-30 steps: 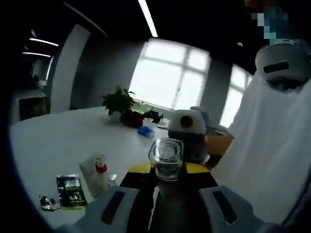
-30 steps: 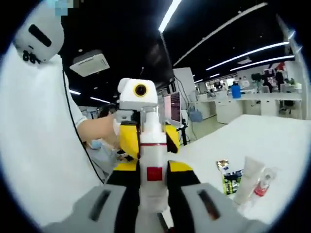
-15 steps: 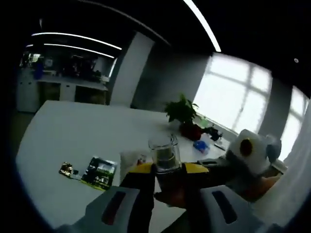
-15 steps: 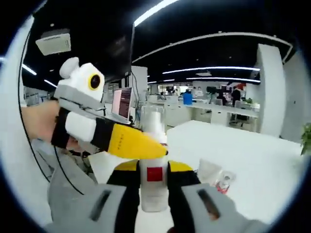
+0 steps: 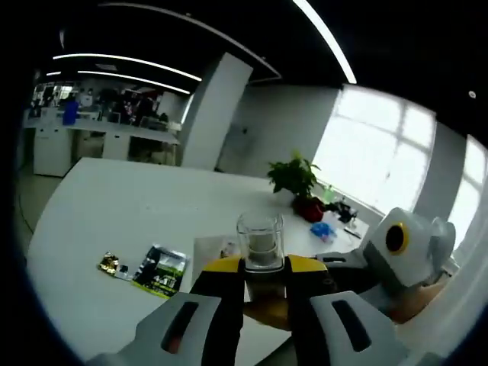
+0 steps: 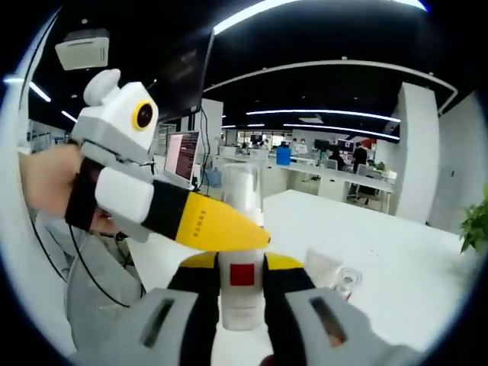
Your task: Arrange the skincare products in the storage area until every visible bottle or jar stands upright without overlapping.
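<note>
- The left gripper (image 5: 261, 268) is clamped on a clear-capped bottle (image 5: 260, 242), held above the white table (image 5: 114, 210).
- The right gripper (image 6: 241, 268) grips the white bottle (image 6: 242, 286) over the table.
- On the table: sachets (image 5: 150, 267); beyond, a potted plant (image 5: 296, 183) before the window (image 5: 377, 156).
- Past the table, office desks (image 6: 335, 177) under ceiling strip lights (image 6: 328, 113).

Clear glossy bottle cap (image 5: 259, 236); matt white table (image 5: 114, 229).

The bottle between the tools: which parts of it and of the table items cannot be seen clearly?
- Bottle, right gripper view: lower body hidden by the right tool.
- White tube: partly behind that tool.
- Sachets, left gripper view: print too small.
- Clear cap: bottle below hidden by the left tool.
</note>
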Demonstrator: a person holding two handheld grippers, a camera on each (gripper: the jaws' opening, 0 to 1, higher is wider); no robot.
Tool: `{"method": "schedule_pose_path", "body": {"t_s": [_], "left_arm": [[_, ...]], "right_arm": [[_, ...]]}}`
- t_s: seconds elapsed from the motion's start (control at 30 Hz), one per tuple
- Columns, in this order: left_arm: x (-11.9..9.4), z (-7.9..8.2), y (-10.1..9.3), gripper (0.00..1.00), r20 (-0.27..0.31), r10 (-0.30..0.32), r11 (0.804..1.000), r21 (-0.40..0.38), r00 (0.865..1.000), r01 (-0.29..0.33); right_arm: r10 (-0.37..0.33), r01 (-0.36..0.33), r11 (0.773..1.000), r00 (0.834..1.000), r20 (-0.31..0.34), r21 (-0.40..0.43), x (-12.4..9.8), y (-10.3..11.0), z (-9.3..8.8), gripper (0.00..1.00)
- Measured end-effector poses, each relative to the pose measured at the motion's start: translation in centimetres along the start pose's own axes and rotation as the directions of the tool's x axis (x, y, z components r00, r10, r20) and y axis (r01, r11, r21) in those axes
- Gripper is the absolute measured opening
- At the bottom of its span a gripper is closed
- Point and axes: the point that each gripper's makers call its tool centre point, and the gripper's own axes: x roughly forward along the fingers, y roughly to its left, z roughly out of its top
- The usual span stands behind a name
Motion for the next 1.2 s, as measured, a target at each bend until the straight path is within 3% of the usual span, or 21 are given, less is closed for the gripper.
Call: {"method": "schedule_pose_path", "body": {"t_s": [0.07,0.23,0.33,0.5,0.63,0.73,0.77,0.83,0.97,1.0,1.13,1.2], "left_arm": [[-0.1,-0.3,-0.3,0.17,-0.023,-0.046,0.997,0.053,0.999,0.047],[-0.8,-1.0,-0.7,0.17,-0.085,-0.133,0.985,0.096,0.988,0.141],[-1.2,-1.3,-1.3,0.17,-0.135,-0.209,0.965,0.134,0.969,0.227],[-1.5,-1.2,-1.8,0.17,-0.159,-0.274,0.939,0.169,0.949,0.3],[-1.7,-1.6,-2.6,0.16,-0.218,-0.328,0.895,0.24,0.919,0.376],[-1.6,-2.1,-2.7,0.16,-0.273,-0.33,0.864,0.299,0.904,0.406],[-1.6,-2.5,-2.6,0.16,-0.304,-0.332,0.853,0.308,0.893,0.422],[-1.3,-2.6,-2.3,0.17,-0.326,-0.319,0.842,0.333,0.89,0.424],[-0.6,-2.9,-1.9,0.17,-0.369,-0.295,0.812,0.389,0.881,0.435],[-0.3,-3.1,-1.6,0.17,-0.38,-0.286,0.795,0.419,0.879,0.44],[0.7,-3.9,-0.9,0.17,-0.405,-0.263,0.789,0.432,0.876,0.437],[1.4,-4.7,-0.2,0.17,-0.431,-0.241,0.797,0.424,0.869,0.431]], "right_arm": [[0.037,-0.037,0.999,0.999,-0.006,0.005,-0.1,0.4,-0.2,0.21],[0.152,-0.152,0.988,0.988,-0.006,0.026,-0.5,1.6,-0.5,0.23],[0.212,-0.212,0.977,0.977,-0.001,0.036,-0.7,2.3,-0.6,0.23],[0.283,-0.284,0.956,0.959,0.021,0.069,-0.9,2.8,-0.4,0.24],[0.306,-0.306,0.951,0.952,0.007,0.043,-0.9,3.2,-0.6,0.24],[0.299,-0.299,0.954,0.954,-0.026,-0.004,-0.6,3.3,-1.2,0.24],[0.291,-0.292,0.956,0.956,-0.041,-0.024,-0.6,3.2,-1.4,0.24],[0.252,-0.255,0.965,0.967,-0.05,-0.063,-0.2,2.9,-1.7,0.24],[0.196,-0.199,0.978,0.979,-0.05,-0.064,0.4,2.4,-2.2,0.24],[0.17,-0.173,0.983,0.984,-0.054,-0.063,0.6,2.0,-2.5,0.24],[0.112,-0.116,0.992,0.991,-0.074,-0.05,1.3,1.2,-3.7,0.24],[0.089,-0.093,0.995,0.992,-0.092,-0.034,1.6,0.8,-4.6,0.24]]}}
